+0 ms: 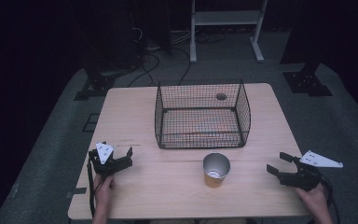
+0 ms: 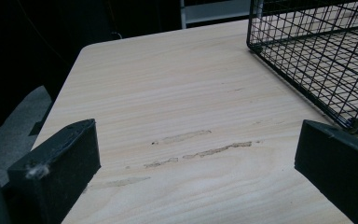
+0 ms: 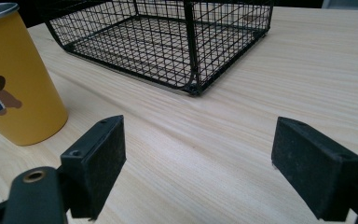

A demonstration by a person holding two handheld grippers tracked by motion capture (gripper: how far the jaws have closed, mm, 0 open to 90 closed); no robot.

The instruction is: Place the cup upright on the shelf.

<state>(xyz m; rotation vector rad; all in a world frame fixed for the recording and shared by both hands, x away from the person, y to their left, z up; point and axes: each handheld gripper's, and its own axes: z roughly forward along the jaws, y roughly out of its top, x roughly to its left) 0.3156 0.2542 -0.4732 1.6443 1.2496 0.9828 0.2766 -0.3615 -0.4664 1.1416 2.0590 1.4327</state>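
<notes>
**Cup's light and slick, so grab it mid-wall**

Yellow cup (image 1: 216, 170) stands at 6 o'clock from the wire basket (image 1: 202, 116). Probably thin metal: rigid, tippy. Your right gripper (image 1: 279, 164) and left gripper (image 1: 118, 156) both gape wide, holding nothing.

bare tabletop (image 1: 168, 186) before both tongs, cup (image 1: 216, 170) mid-front, wire basket (image 1: 202, 115) blocking behind it

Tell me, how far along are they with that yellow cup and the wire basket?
Nothing looks done yet. The yellow cup stands upright on the table, just in front of the wire basket, which holds nothing. Nothing is in hand: the left gripper and right gripper sit apart from the cup with jaws spread and nothing between them. Probably still ahead: grasping the cup and setting it in the basket.
</notes>
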